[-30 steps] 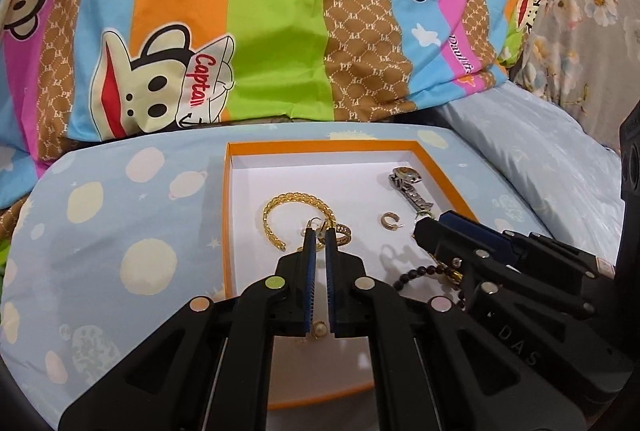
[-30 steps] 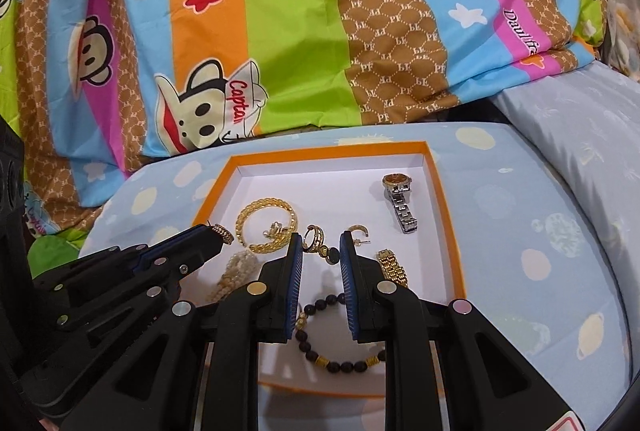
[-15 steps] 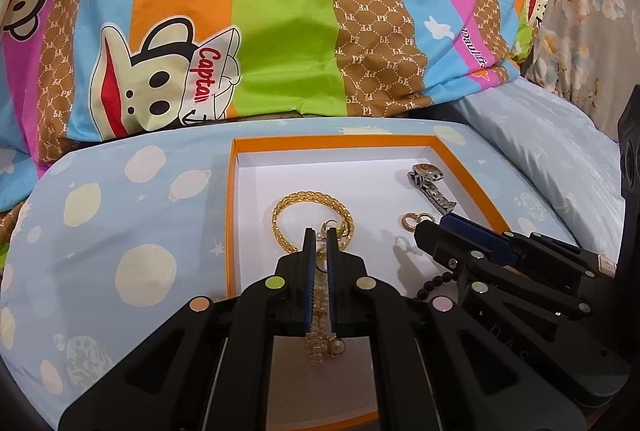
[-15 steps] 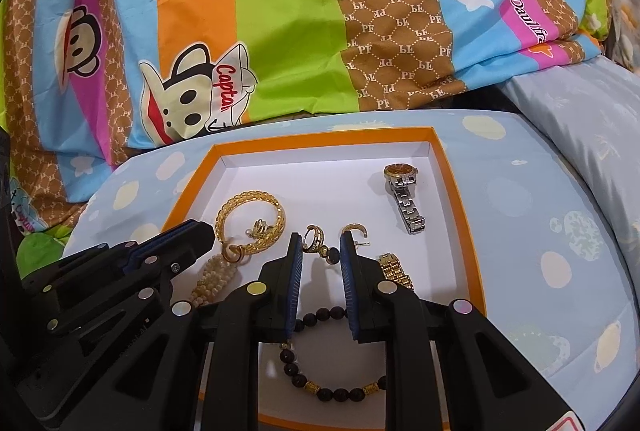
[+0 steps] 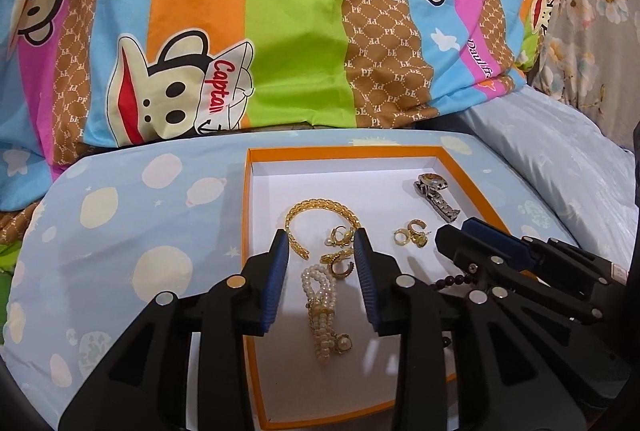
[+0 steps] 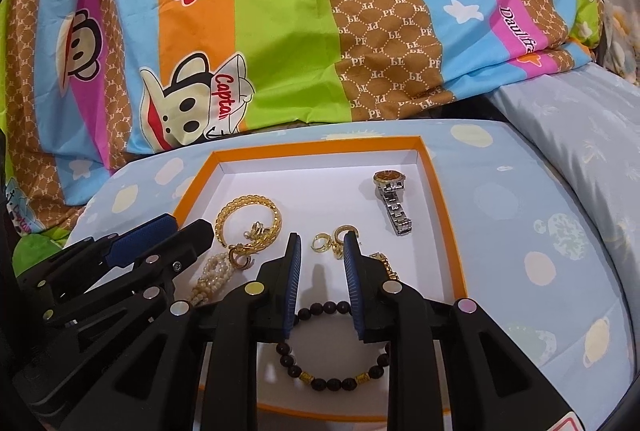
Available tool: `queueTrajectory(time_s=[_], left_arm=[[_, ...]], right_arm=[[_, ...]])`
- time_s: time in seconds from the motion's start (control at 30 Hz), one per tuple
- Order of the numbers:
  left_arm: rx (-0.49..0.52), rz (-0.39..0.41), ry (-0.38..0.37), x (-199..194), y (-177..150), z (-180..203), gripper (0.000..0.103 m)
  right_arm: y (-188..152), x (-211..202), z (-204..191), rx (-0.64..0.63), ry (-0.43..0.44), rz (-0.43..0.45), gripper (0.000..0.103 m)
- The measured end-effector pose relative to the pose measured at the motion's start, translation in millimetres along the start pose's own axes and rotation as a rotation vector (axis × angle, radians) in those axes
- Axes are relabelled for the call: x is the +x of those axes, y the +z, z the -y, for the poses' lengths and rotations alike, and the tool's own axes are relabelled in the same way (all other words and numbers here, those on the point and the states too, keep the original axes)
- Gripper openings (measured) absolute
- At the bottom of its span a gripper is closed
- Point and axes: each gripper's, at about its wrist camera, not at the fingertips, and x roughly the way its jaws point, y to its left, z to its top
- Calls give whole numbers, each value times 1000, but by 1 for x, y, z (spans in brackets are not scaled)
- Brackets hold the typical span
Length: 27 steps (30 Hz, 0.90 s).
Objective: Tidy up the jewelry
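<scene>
My left fingers (image 5: 322, 245) hang apart over the pearl bracelet (image 5: 325, 311) near the box's (image 5: 340, 152) left edge; right fingers (image 6: 322, 249) apart too. Closing carelessly could snag neighbouring gold earrings (image 5: 340, 257).

One orange-rimmed box (image 6: 442, 215) is seen, and in it are counted one silver watch (image 6: 391, 200), one gold chain bracelet (image 5: 320, 221), one pearl bracelet (image 5: 324, 315), one dark bead bracelet (image 6: 332, 371) and one gold watch band (image 6: 385, 263), partly hidden; about five small gold earrings (image 5: 410, 233) are made out, the tangle preventing certainty
</scene>
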Motion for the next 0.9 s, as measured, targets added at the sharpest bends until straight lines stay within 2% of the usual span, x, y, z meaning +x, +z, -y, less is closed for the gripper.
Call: queueTrajectory(time_s=[0.13,0.33,0.57,0.77,0.9], left_arm=[[3,2,2,-9,-4,3,32],[0,-14,6,-27,-21,7,32],[6,-43,16,-44,-52,12,32],[48,4,80,-64,-69,20,34],[32,-19,75,-70,-80,19,34]], right_arm=[[-7,-17,0,-5,-11,25,29],[-27,-46,0,-3,-23,50,32],[-65,-66,-4,-12,-34,25,33],[-86,-75,-8,-16,-45,6,33],[-96,-84,-9,-12,-54,12,39]])
